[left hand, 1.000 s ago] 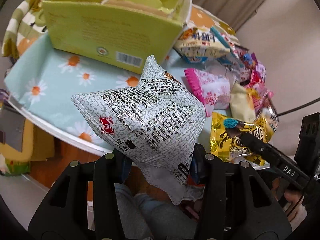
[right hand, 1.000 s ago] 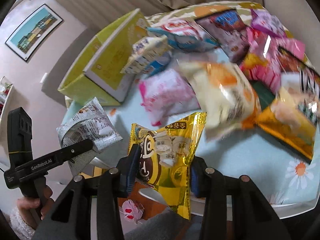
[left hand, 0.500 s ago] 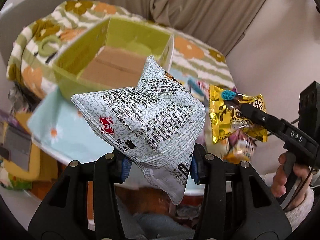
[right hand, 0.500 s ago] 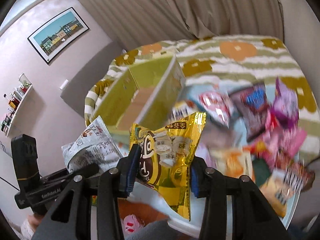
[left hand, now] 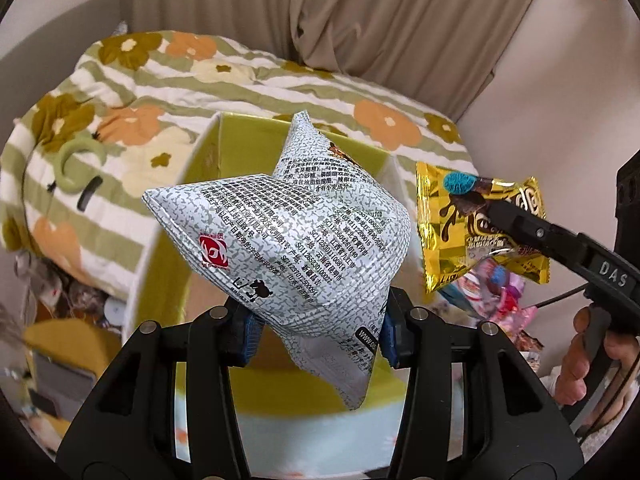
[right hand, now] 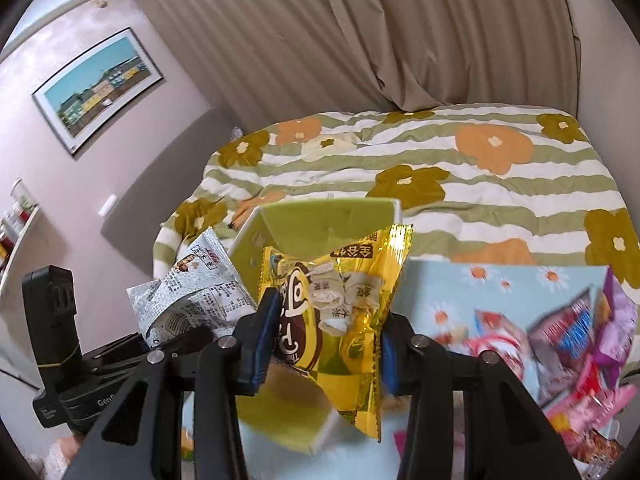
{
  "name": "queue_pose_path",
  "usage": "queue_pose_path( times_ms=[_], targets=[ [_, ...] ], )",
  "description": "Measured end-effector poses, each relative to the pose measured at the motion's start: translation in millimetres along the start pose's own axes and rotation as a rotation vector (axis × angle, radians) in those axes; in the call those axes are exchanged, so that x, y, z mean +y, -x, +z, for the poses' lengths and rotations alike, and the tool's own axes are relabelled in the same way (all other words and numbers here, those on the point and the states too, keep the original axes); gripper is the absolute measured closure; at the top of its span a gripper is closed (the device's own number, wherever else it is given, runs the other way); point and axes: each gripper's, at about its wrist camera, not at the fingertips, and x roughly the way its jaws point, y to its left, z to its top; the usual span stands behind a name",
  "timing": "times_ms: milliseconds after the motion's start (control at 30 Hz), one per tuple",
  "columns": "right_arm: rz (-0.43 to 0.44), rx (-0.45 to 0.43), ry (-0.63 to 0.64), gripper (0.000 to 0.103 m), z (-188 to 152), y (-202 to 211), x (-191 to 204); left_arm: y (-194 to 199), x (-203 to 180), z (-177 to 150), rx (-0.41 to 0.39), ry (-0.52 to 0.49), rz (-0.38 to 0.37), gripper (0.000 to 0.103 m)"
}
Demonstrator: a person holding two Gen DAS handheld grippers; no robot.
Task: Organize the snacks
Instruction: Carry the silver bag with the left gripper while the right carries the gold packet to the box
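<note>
Item 1, left hand-held gripper (left hand: 316, 330): pressed onto the lower part of the grey-white printed snack bag (left hand: 288, 240), which juts up and forward between my pads. A second ago this bag hung low at the near edge of the worktop (right hand: 500, 280), facing the outside wall of the yellow-green box (left hand: 256, 136); now it hangs above the box's open mouth, with the brown cardboard floor showing beneath it.

Item 2, right hand-held gripper (right hand: 324, 340): pinching the gold foil snack bag (right hand: 340, 312) by its lower half. Earlier it was over the loose snack pile (right hand: 580, 344); now it is up beside the box, the pile left behind on the right.

Reading for the task: both bags are lifted clear of the worktop and carried to the box, so I judge the drop into it comes next; neither is released.

Item 3, not made out: the grey-white bag covers most of the box interior, so I cannot tell what already lies inside. The gold bag hides the box's near wall in the right view. The snack pile is smeared with blur, labels unreadable. A hand (left hand: 588, 364) shows only at the right frame edge.
</note>
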Motion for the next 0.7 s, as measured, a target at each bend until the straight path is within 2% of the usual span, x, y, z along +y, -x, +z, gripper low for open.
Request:
queue_pose_path(
  times_ms=[200,300,500,533,567,600,633,667,700],
  targets=[
    [-0.053,0.007,-0.050,0.063,28.8,-50.7,11.5,-59.2,35.2,48.8,0.086,-0.060,-0.002,0.061],
    [-0.073,0.026,-0.078,0.063,35.8,-71.7,10.6,-92.1,46.9,61.9,0.129,-0.082,0.009,0.061],
    [-0.104,0.070,-0.101,0.063,40.2,-97.5,5.4,-132.9,55.8,75.2,0.170,-0.117,0.033,0.060],
    [-0.107,0.077,-0.105,0.063,40.5,-100.7,3.3,-136.7,56.5,76.2,0.175,-0.118,0.046,0.057],
    [-0.111,0.082,-0.108,0.063,41.4,-103.6,1.7,-141.0,57.3,76.9,0.181,-0.119,0.064,0.049],
    [-0.114,0.087,-0.112,0.063,41.5,-105.8,0.6,-143.6,57.3,76.6,0.184,-0.121,0.078,0.032],
    [-0.115,0.092,-0.116,0.063,41.4,-107.2,-1.4,-146.6,57.5,77.2,0.186,-0.124,0.088,0.023],
    [-0.115,0.094,-0.119,0.063,41.2,-108.1,-2.7,-146.6,58.2,76.0,0.183,-0.125,0.093,0.009],
    [-0.117,0.098,-0.121,0.063,41.7,-109.5,-4.3,-145.2,58.8,75.3,0.175,-0.126,0.097,0.007]
  ],
)
